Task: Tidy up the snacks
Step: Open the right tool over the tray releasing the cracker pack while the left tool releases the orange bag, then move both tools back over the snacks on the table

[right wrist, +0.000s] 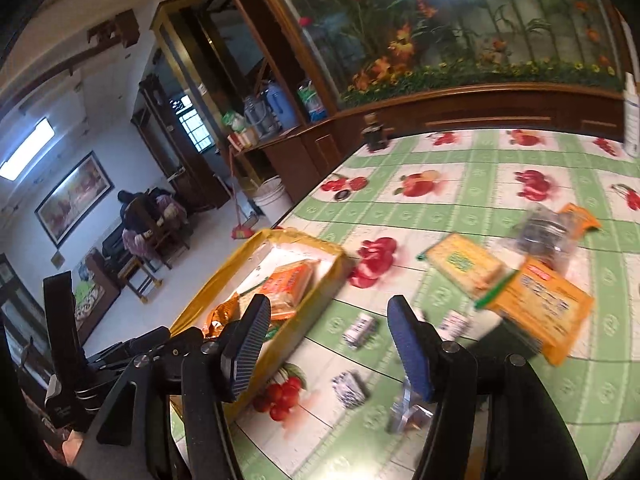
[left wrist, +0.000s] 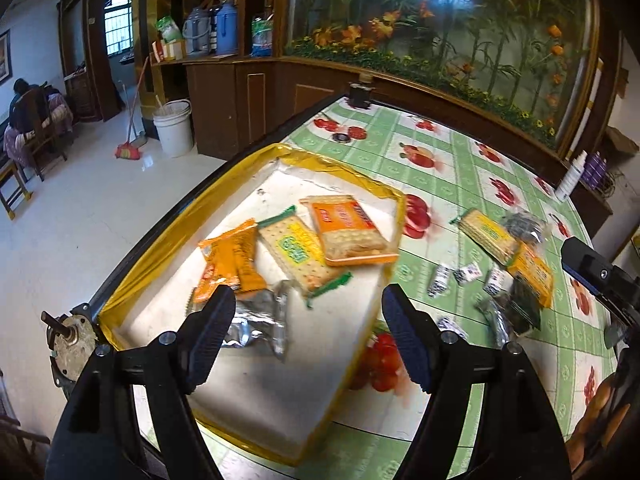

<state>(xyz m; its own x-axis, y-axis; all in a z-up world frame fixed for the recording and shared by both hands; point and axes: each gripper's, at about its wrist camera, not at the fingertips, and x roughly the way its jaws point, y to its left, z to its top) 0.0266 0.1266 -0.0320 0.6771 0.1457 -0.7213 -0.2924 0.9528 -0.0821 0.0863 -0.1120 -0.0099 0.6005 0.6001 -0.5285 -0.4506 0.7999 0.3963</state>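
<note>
white shallow tray w/ yellow taped rim [left wrist: 182,216] on table's left edge, holds 4 pkts incl orange cracker pack [left wrist: 346,229] | step, judged: mid-sort, loose green-yellow cracker pack [right wrist: 464,266] + small wrapped candies [right wrist: 360,330] on fruit-print cloth [right wrist: 480,184] | left gripper [left wrist: 308,334] & right gripper [right wrist: 330,344] both spread wide, empty | next: right reaches a loose pkt | blur hides labels, dark pkts unclear

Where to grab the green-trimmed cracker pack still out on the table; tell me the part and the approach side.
Take the green-trimmed cracker pack across its narrow width near the middle, coming straight down with the right gripper. It lies flat, its near end touching the orange cracker pack, so the long bare edges look easiest for open jaws to straddle.
</note>
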